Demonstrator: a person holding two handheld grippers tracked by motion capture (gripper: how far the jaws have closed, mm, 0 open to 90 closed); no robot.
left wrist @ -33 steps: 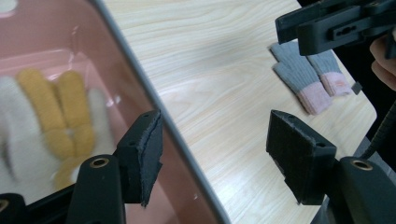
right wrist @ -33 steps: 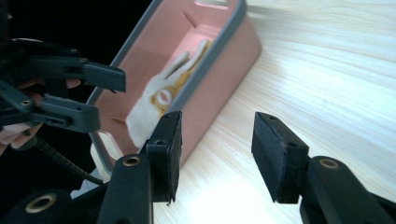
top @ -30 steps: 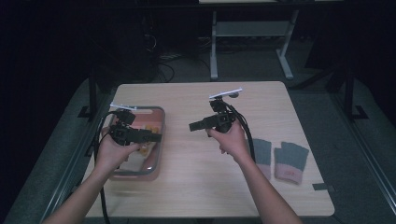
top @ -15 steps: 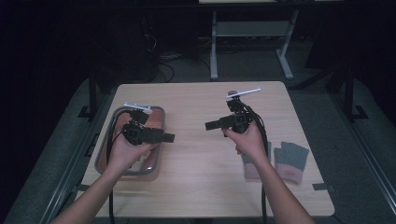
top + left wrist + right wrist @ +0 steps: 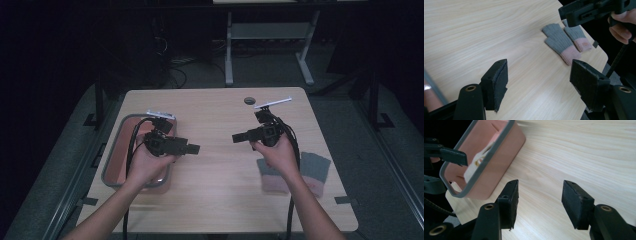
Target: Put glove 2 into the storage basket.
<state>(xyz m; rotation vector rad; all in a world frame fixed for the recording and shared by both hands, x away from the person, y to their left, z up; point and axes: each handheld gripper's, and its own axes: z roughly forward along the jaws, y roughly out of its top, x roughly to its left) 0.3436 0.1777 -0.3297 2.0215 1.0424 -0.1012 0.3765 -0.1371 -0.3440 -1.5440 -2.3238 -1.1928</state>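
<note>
2 grippers, left [image 5: 194, 148] and right [image 5: 237, 138], sit farther right of the tray [image 5: 112, 150] than before; jaws have just been opening, wide, empty. 2 grey-pink gloves [image 5: 566, 41] lie flat, far right of tray.

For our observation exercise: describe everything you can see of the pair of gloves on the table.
The gloves are knitted, grey with pink cuffs, and look like soft wool. They lie flat, side by side and touching, fingers pointing away from the table's near edge, cuffs towards it. They sit near the table's right front corner, partly hidden under the person's right hand in the high view. Nothing grips them.
</note>
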